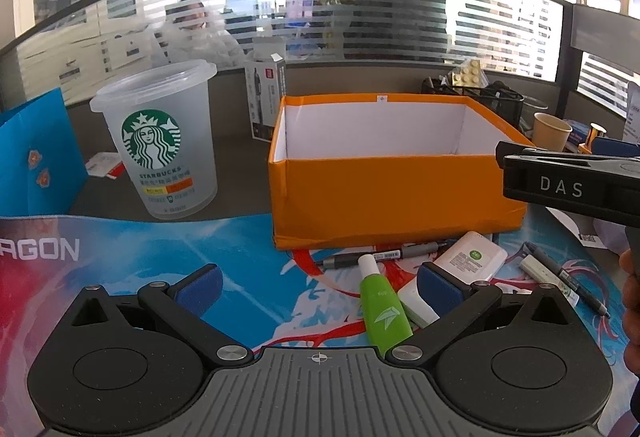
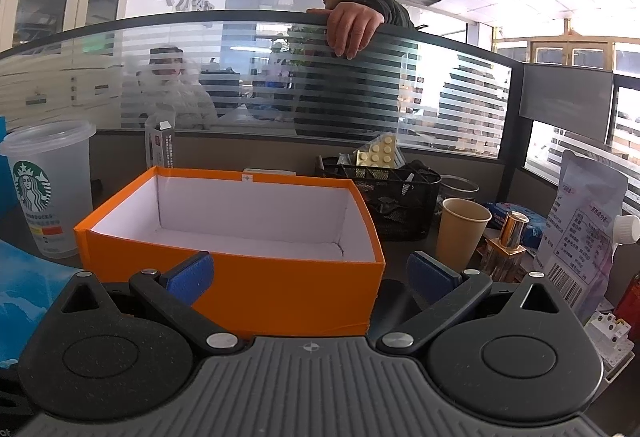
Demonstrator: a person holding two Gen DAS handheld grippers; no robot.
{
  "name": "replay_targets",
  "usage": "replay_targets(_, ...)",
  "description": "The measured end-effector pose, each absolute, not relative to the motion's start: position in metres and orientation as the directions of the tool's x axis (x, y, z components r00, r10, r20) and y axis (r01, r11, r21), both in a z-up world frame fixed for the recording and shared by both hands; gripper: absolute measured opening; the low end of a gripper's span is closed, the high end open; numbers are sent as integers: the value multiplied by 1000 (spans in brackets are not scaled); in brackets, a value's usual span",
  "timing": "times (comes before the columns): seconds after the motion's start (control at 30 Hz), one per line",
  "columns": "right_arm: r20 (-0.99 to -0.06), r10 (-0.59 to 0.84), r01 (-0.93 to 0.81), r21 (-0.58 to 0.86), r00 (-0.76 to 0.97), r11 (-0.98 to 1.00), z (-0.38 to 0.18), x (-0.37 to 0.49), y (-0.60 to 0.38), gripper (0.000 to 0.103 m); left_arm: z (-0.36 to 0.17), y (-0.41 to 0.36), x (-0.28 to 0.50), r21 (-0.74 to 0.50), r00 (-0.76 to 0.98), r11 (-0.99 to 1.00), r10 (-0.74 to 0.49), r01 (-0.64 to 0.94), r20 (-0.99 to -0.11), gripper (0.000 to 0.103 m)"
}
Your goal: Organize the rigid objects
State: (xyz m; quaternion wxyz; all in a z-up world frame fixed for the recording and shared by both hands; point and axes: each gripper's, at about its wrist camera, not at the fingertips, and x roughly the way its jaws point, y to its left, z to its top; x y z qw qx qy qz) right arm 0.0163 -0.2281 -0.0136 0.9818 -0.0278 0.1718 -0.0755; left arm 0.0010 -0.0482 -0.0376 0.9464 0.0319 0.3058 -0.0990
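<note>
Hovering low over the desk, the left gripper is facing the orange box, its blue fingers spread wide and holding nothing. Lying between those fingers, toward the right one, is the green tube: white cap pointing away toward the box, long axis running nearly along the gripper's line of sight, tilted slightly left at the far end. Its lower end is sliding out of view under the gripper body. A white case is lying just beside the tube on the right, partly hidden by the right finger, and a grey pen is lying crosswise just beyond the cap, close along the box's front wall. Another pen and a small white stick are sitting further right.

The box is standing open and looking empty, white inside.

The right gripper is hanging higher, looking over the box's near corner, fingers equally wide, gripping nothing. No loose item is showing between them.

Judging: the left gripper is nearer the tube; closing across its narrow width seems the natural grasp, though the white case is crowding the right finger and may get nudged
</note>
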Motion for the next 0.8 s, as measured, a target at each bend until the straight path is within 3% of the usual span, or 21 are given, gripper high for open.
replay_targets(0.8,-330,-137,119,-74,934,990,-15,14,-231,103,-48,-50,-1,-3,784,974,-186,228,-592,103)
